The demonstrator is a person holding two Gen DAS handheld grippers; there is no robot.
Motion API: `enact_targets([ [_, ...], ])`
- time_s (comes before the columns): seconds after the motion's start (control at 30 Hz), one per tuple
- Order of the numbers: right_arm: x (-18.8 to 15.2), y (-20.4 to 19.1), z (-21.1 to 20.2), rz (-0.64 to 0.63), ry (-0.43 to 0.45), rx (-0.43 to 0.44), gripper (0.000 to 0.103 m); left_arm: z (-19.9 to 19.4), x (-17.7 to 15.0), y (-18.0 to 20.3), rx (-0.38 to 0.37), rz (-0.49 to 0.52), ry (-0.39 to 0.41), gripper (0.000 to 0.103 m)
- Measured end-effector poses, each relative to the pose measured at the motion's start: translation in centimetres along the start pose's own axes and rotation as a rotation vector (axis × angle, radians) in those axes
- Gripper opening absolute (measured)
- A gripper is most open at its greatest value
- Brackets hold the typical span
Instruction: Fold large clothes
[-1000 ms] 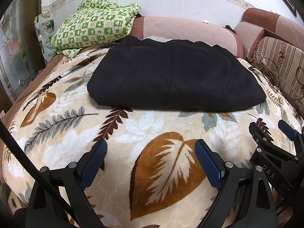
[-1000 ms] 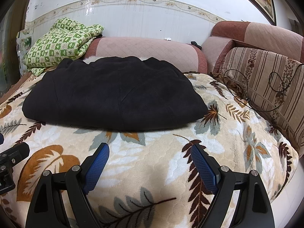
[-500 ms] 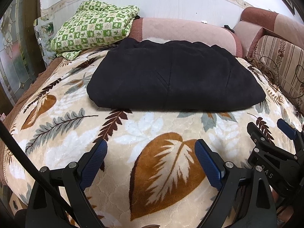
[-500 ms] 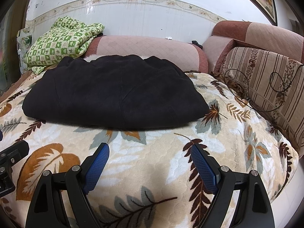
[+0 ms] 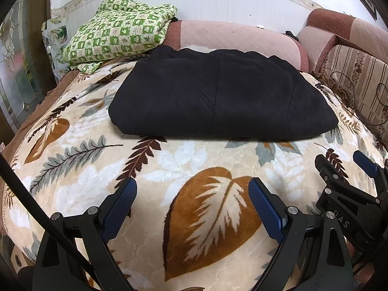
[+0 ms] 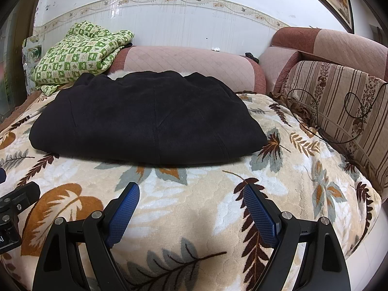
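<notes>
My worry: the plush blanket (image 5: 72,194) is soft, so any nudge could slump the stack. The black garment (image 5: 218,97) lies folded in a thick, tidy rectangle mid-blanket, ahead of me. My left gripper (image 5: 192,200) and right gripper (image 6: 191,200) hover spread apart, holding nothing.

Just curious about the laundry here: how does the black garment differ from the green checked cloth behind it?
The black garment is plain and dark; the green cloth is checked green and cream. The garment lies flat, neatly folded, mid-blanket; the cloth sits bunched, propped against the bolster. The garment looks larger. Both are soft fabric, untouched by either gripper.
</notes>
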State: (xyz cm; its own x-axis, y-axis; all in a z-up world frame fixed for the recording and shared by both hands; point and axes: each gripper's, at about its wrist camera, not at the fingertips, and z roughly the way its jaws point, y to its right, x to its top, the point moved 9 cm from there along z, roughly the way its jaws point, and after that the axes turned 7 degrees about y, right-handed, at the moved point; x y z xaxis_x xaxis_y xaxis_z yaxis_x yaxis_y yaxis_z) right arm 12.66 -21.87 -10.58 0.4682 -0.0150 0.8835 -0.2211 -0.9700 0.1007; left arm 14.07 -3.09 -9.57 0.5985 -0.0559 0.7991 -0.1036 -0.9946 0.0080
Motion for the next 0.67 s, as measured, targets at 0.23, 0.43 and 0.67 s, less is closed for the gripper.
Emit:
enact_targets([
  [0.23,0.07,-0.19,-0.03,-0.004,-0.002,0.004,0.09,0.09,-0.09,0.03,-0.004,-0.004,-0.006,0.092],
  [0.43,0.02,-0.21,0.1,-0.009,-0.007,0.009,0.09,0.15,-0.22,-0.15,-0.002,-0.015,-0.01,0.092],
  [0.67,0.0,-0.2,0.13,-0.01,-0.008,0.01,0.09,0.38,-0.41,-0.37,0.005,-0.021,-0.027,0.092],
])
